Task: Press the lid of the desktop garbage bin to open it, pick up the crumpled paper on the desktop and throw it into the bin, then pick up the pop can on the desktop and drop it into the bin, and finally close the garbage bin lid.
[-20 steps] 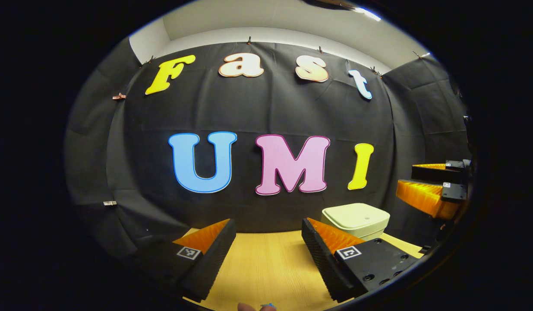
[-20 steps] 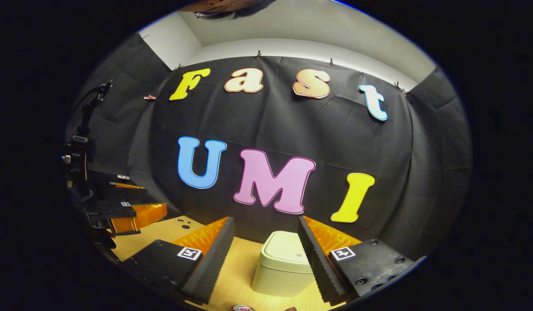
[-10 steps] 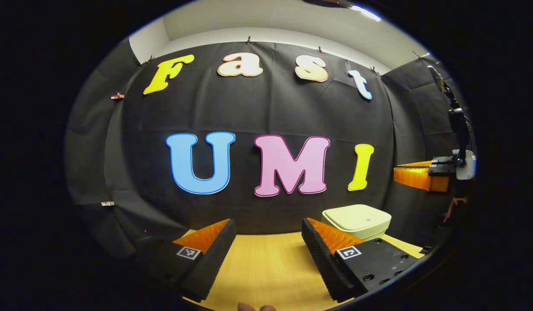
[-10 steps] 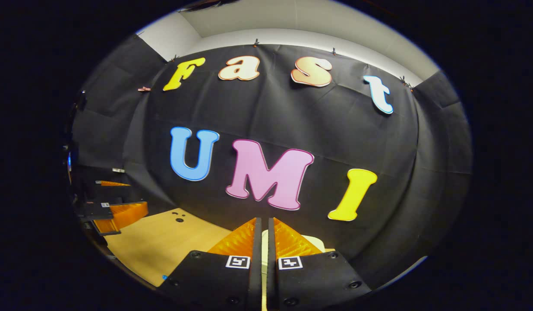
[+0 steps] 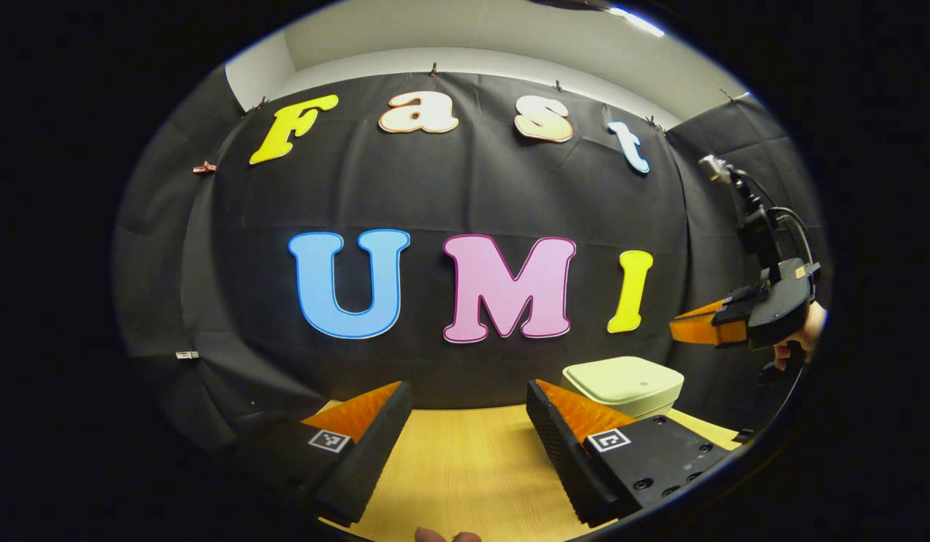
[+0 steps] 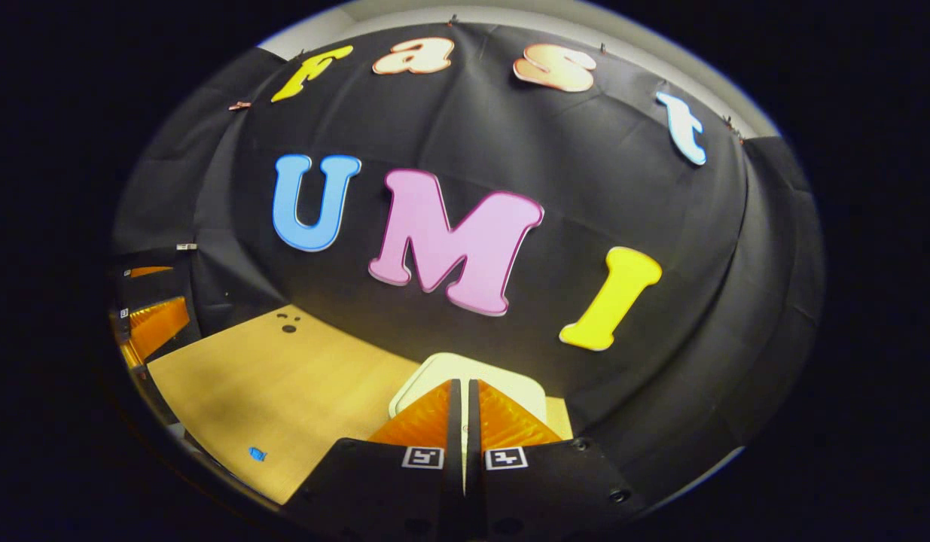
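Right hand-held gripper closed, above bin lid

The right hand-held gripper covers the near half of the pale, rounded-square plastic bin's lid; the bin's body stays hidden below.

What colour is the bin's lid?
The bin lid is a pale cream white, plain with no pattern; the left gripper view shows it best.

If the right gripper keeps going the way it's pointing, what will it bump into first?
Most likely the lid of the bin. The right gripper is shut and tilted down toward it, with the lid just past its tips. How far apart they are is hard to judge.
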{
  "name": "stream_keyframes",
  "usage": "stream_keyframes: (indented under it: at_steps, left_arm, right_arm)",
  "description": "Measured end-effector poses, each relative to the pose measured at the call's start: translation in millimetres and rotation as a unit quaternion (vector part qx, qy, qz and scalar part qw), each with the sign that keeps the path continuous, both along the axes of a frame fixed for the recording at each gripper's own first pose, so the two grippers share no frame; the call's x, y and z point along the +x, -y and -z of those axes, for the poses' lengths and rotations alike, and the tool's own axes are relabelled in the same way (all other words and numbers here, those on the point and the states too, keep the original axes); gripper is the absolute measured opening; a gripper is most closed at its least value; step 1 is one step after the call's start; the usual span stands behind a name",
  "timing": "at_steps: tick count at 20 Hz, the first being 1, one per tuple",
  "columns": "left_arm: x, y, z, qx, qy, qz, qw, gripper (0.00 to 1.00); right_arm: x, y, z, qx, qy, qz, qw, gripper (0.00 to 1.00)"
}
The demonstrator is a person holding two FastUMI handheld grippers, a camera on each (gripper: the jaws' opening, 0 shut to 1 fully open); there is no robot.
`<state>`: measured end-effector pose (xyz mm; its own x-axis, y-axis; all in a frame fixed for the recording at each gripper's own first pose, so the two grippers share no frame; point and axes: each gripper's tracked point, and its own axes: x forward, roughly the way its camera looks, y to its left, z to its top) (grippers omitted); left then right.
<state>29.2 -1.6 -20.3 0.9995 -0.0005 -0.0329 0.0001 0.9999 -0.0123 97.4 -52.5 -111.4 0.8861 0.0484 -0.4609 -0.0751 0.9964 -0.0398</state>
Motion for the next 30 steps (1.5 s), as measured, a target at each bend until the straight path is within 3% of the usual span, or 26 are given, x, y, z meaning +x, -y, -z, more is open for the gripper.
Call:
stream_keyframes:
  at_steps: [6,13,24,30]
  left_arm:
    - [-1.8,-2.1,5.4,0.002,-0.005,-0.006,1.000,0.98]
    - [-5.0,-2.5,5.9,0.002,-0.009,-0.014,1.000,0.99]
    - [-4.8,-5.2,9.7,0.005,-0.016,-0.029,0.999,0.98]
    - [-0.6,-4.1,10.8,0.003,-0.018,-0.034,0.999,0.98]
  right_arm:
    - [25.3,17.6,50.4,0.031,-0.049,0.018,0.998,0.05]
    - [35.5,15.5,90.7,0.028,-0.075,0.009,0.997,0.05]
    - [34.0,15.8,125.4,0.047,-0.115,0.005,0.992,0.06]
    - [32.2,15.0,129.4,0.057,-0.110,0.004,0.992,0.06]
